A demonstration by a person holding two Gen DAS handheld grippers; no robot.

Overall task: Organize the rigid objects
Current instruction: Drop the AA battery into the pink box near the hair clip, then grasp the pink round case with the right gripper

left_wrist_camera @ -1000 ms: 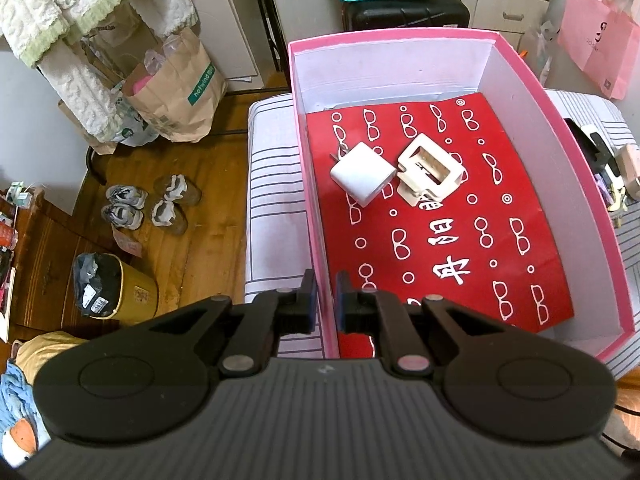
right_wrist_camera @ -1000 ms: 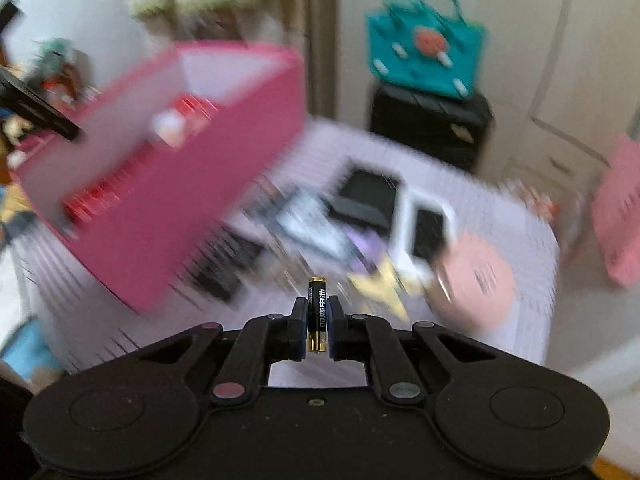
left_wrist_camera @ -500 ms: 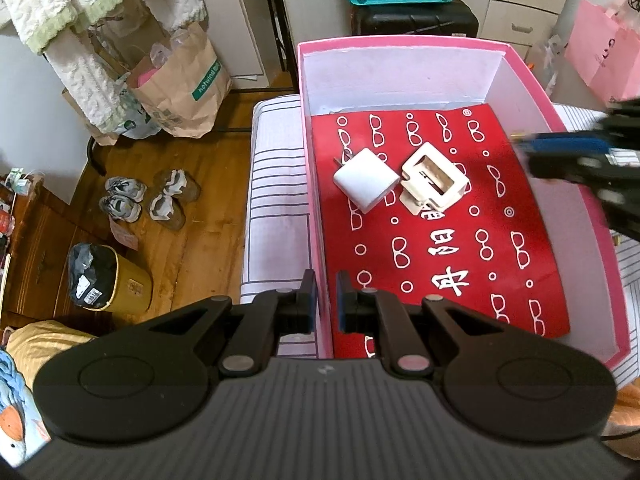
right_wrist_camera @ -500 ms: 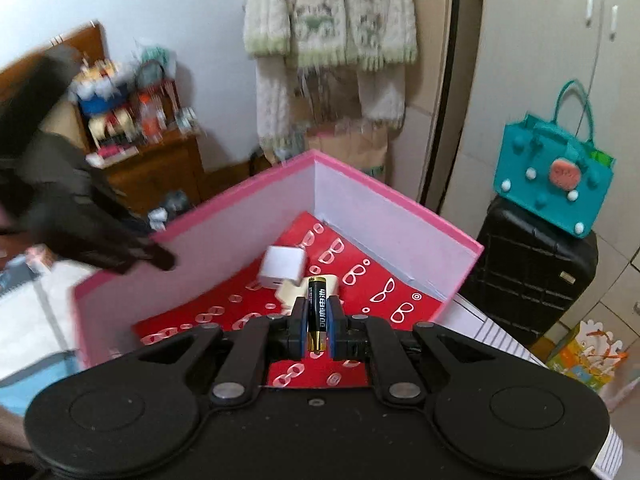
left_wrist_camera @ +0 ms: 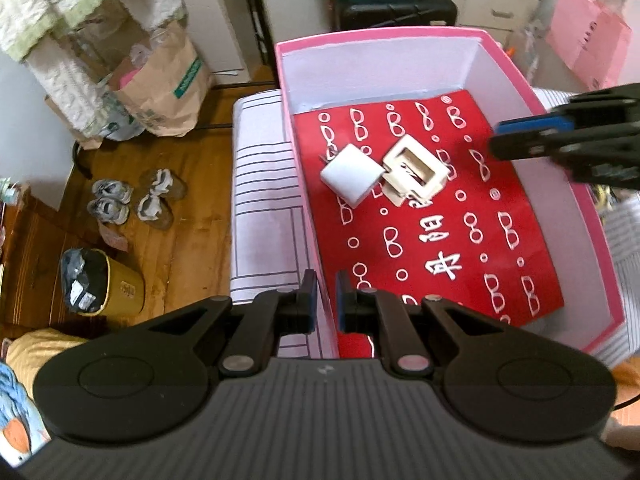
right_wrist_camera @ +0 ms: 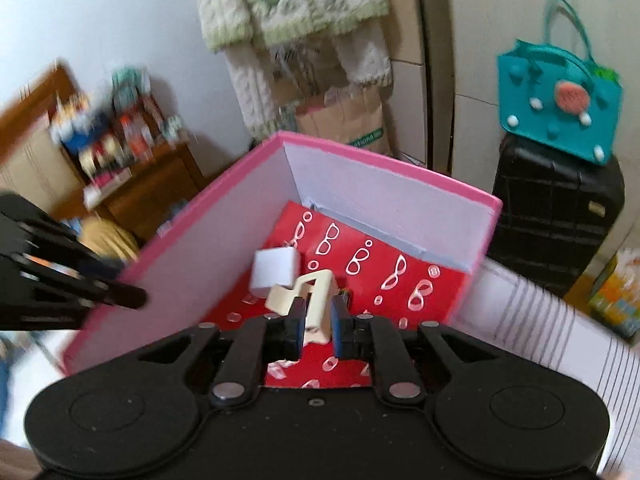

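Note:
A pink box [left_wrist_camera: 304, 216] with a red glasses-print lining stands on a striped surface. Inside lie a white charger cube [left_wrist_camera: 351, 174] and a cream square frame [left_wrist_camera: 414, 171], touching. My left gripper [left_wrist_camera: 323, 307] is shut on the box's left wall near its front corner. My right gripper [right_wrist_camera: 316, 322] is open and empty above the box; it also shows in the left wrist view [left_wrist_camera: 528, 136] over the right wall. A small dark battery [right_wrist_camera: 345, 292] lies on the lining just past the frame [right_wrist_camera: 310, 296], mostly hidden. The charger [right_wrist_camera: 275, 273] sits beyond.
A black suitcase [right_wrist_camera: 556, 216] with a teal bag [right_wrist_camera: 560, 112] stands behind the box. A paper bag [left_wrist_camera: 164, 88], shoes [left_wrist_camera: 136, 200] and a yellow bin [left_wrist_camera: 104, 284] are on the wooden floor to the left. A pink bag [left_wrist_camera: 588, 40] hangs at the back right.
My right gripper has swung over the box, opened and let go of the battery, which has dropped onto the lining. My left gripper has kept its hold on the box wall.

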